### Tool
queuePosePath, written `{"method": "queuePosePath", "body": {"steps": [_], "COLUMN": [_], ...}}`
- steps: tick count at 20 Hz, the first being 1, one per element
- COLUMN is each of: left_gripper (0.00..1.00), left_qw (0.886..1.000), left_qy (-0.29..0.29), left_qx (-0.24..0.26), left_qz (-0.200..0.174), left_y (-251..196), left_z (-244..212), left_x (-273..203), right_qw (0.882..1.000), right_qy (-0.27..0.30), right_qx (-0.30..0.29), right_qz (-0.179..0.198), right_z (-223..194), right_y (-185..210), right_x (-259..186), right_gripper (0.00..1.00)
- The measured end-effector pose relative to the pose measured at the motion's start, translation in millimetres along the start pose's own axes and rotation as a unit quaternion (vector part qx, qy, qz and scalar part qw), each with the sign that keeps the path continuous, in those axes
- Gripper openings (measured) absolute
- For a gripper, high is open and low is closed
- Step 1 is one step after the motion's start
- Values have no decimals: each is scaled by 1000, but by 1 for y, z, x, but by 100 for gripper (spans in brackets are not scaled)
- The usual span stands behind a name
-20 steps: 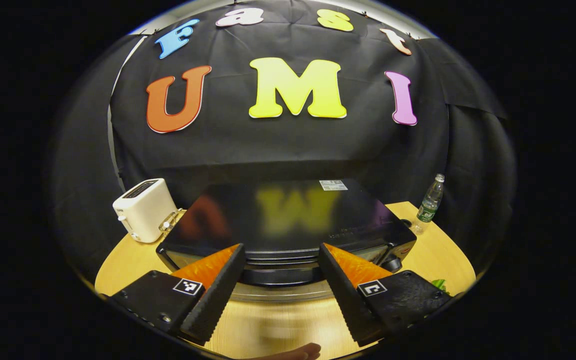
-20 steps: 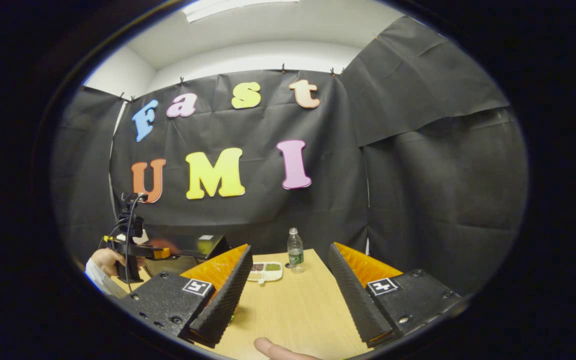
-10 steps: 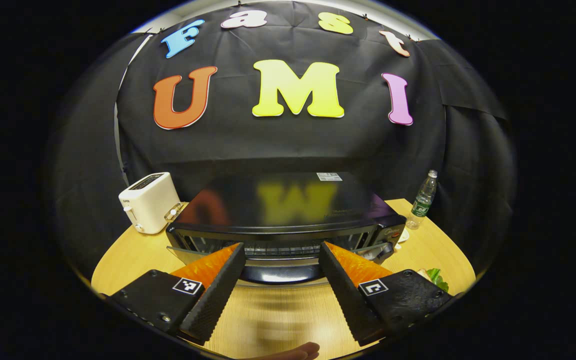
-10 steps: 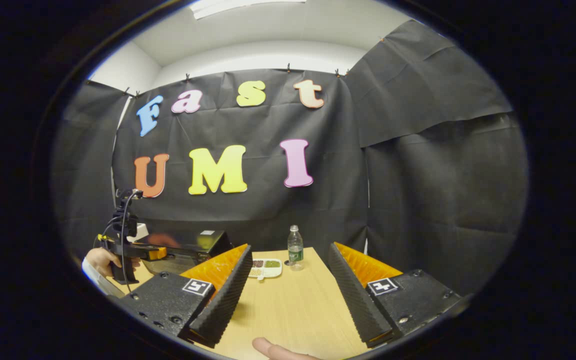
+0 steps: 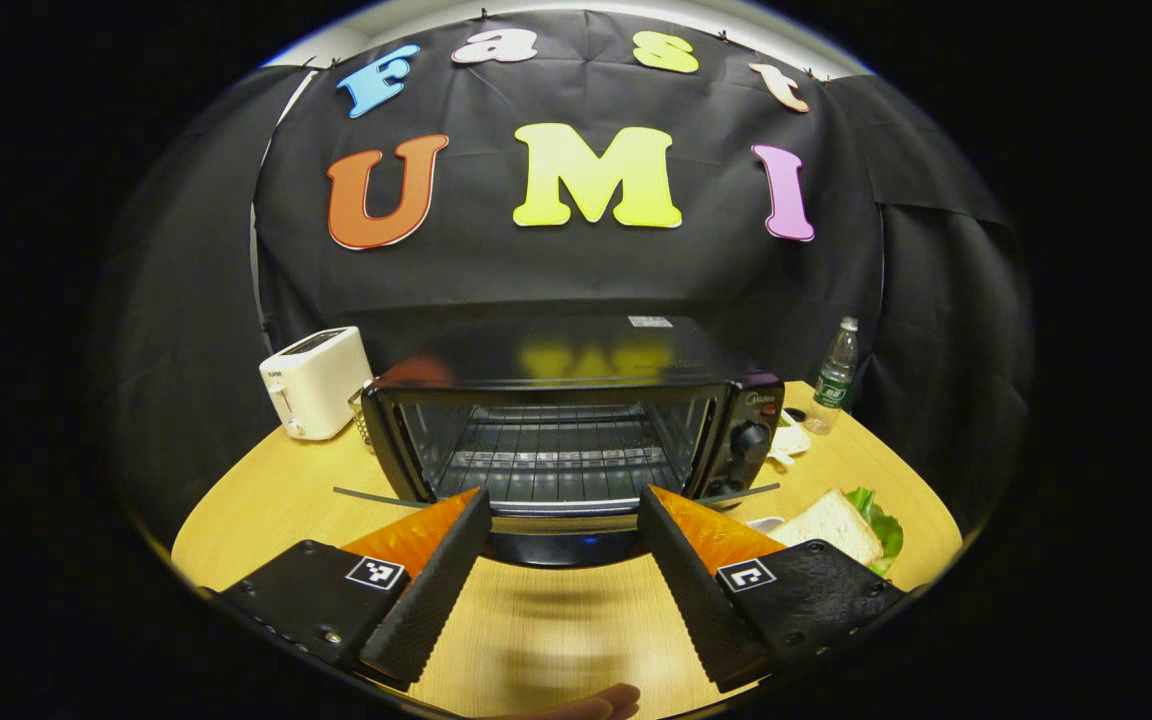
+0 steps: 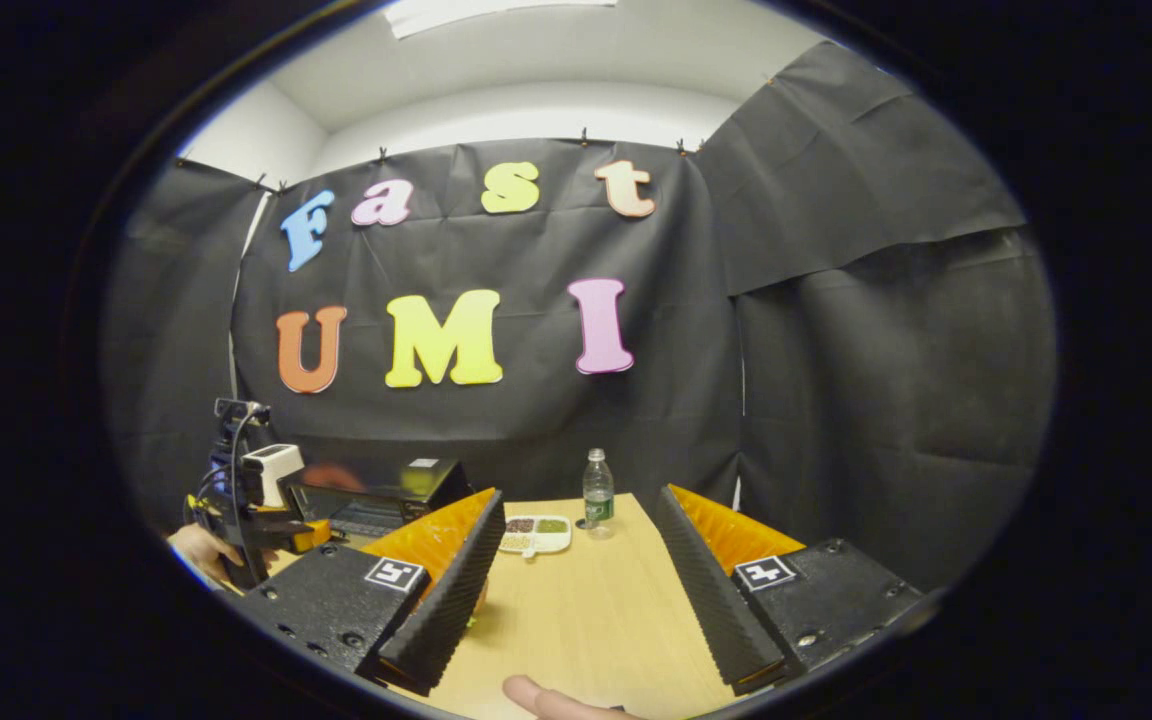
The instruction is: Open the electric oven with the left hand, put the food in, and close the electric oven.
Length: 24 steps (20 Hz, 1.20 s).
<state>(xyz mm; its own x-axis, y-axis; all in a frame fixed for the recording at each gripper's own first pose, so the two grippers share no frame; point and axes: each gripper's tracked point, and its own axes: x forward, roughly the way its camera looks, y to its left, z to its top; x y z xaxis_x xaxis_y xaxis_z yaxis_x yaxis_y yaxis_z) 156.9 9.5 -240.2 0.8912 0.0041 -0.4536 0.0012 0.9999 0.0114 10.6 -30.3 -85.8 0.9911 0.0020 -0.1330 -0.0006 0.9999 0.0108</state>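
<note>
On the wooden table the white toaster stood at the far left, and right of it sat the electric oven with its door dropped open toward the near side, the wire rack bare. The left gripper hung before the door's front edge with its jaws spread and nothing between them. Whether they touched the handle could not be told — the handle itself was a dark blur there. Farther right lay the food, a sandwich with lettuce beside it, half cut off behind the gripper body. It would likely be light, soft and easily crushed or pulled apart, so a gentle pinch across the bread's edges seemed wise. The water bottle stood at the far right. In the right gripper view the right gripper was spread too, holding nothing over bare table — its own view left the sandwich out of sight.
</note>
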Motion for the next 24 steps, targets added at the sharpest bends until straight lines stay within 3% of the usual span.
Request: {"method": "queuePosePath", "body": {"steps": [10,19,20,21,24], "left_gripper": [96,93,79,93,93], "left_qw": [1000,997,997,996,997], "left_qy": [16,74,81,93,81], "left_qx": [-5,-18,-16,-17,-17], "left_qz": [9,7,5,6,7], "left_y": [-4,-13,-14,-15,-16], "left_z": [-59,-115,-122,-132,-128], "left_x": [-22,-18,-15,-12,-14], "right_qw": [1000,999,999,999,999], "right_qy": [-2,-13,-13,-14,-16], "right_qx": [-7,-23,-26,-27,-29], "right_qz": [1,18,17,17,13], "right_z": [3,13,14,15,19], "right_y": [4,26,27,27,28], "right_x": [0,-12,-14,-14,-14], "right_gripper": [96,96,96,96,96]}}
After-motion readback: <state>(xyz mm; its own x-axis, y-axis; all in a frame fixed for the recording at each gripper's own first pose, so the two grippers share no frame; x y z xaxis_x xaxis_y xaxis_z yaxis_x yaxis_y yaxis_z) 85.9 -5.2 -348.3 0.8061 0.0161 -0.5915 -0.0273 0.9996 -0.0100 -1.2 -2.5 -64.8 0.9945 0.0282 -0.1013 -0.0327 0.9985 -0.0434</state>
